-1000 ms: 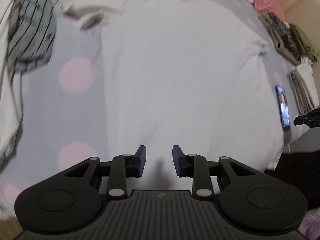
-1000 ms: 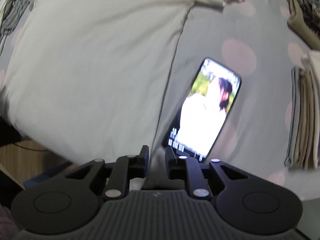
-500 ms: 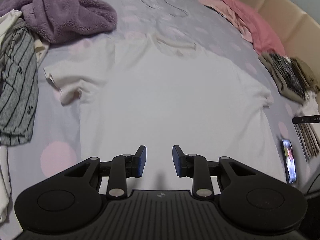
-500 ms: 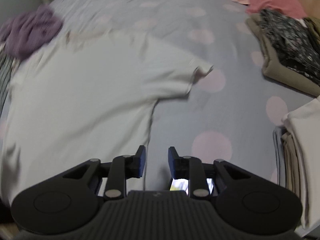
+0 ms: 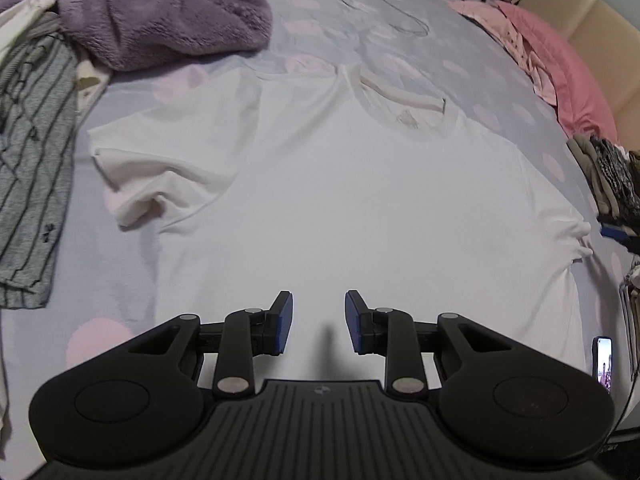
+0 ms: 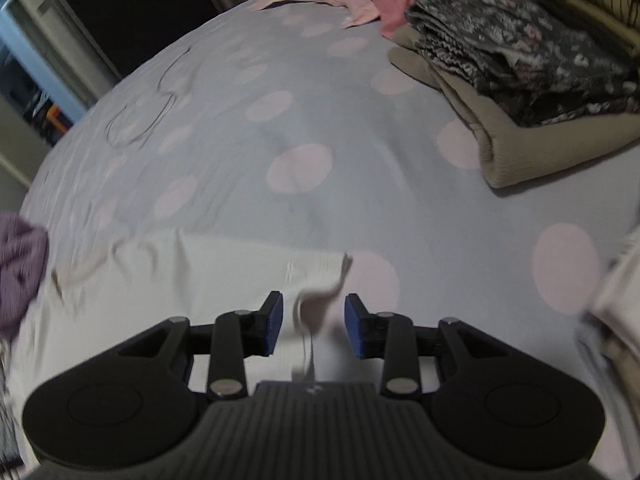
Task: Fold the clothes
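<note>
White cotton fills my left view: the T-shirt [image 5: 340,200] lies spread flat on the dotted bedsheet [image 5: 120,272], collar away from me. My left gripper [image 5: 319,322] hovers over its lower body, jaws partly apart with nothing between them. My right gripper [image 6: 314,322] is opening over the shirt's sleeve [image 6: 320,300] (a rumpled fold of it stands between the blue pads, untouched as far as I can see). A purple fleece [image 5: 160,12], a striped garment [image 5: 32,132] and a folded stack [image 6: 540,80] lie around.
</note>
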Motion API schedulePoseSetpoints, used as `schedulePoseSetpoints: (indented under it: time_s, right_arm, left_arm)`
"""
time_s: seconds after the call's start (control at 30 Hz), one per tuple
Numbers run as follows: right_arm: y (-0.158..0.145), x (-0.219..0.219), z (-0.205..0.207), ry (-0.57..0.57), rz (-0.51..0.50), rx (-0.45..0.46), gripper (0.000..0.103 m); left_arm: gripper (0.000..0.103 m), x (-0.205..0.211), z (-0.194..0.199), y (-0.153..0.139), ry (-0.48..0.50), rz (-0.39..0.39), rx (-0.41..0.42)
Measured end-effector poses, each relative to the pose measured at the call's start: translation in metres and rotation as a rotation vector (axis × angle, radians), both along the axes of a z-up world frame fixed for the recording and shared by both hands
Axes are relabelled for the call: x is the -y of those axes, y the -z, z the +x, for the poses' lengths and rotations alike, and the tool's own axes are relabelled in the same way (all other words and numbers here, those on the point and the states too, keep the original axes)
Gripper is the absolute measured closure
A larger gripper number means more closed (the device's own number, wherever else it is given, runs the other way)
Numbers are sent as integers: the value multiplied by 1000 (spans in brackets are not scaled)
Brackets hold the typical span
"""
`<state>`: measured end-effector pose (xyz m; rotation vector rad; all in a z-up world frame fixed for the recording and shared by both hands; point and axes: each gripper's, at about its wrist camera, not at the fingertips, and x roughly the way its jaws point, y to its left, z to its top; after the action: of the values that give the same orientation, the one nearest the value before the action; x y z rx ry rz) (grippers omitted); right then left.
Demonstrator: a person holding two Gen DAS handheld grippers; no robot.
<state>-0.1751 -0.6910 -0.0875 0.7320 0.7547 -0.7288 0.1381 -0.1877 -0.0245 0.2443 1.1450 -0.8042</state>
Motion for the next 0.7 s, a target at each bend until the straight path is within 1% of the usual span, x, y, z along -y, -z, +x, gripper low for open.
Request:
schedulePoseSetpoints:
  time_s: [0.17,0.33,0.37,0.4,0.43,0.5,0.7]
  right_arm:
    - [18,19,24,-10,-26,-59,66]
    - [40,27,38,-22,-26,-86,67]
    - [42,25,41,-31,-42,-92,72]
    - [42,23,44,-43,-60,-101,85]
    - [42,21,48,-55,-77,-111,91]
    - [38,18,52,-75,-99,-114,98]
    - [-4,9,52,-100,-120,-1,99]
  left_arm:
    - [77,11,-2,8,30,25,-2]
    - [77,14,1,17,23,45,-22]
    - [77,13,1,19,20,50,-23]
    - [77,13,1,20,17,55,-24]
    - [77,13,2,20,15,57,-25]
    - [77,12,2,21,12,61,-28]
    - [77,10,-4,17,26,56,-22]
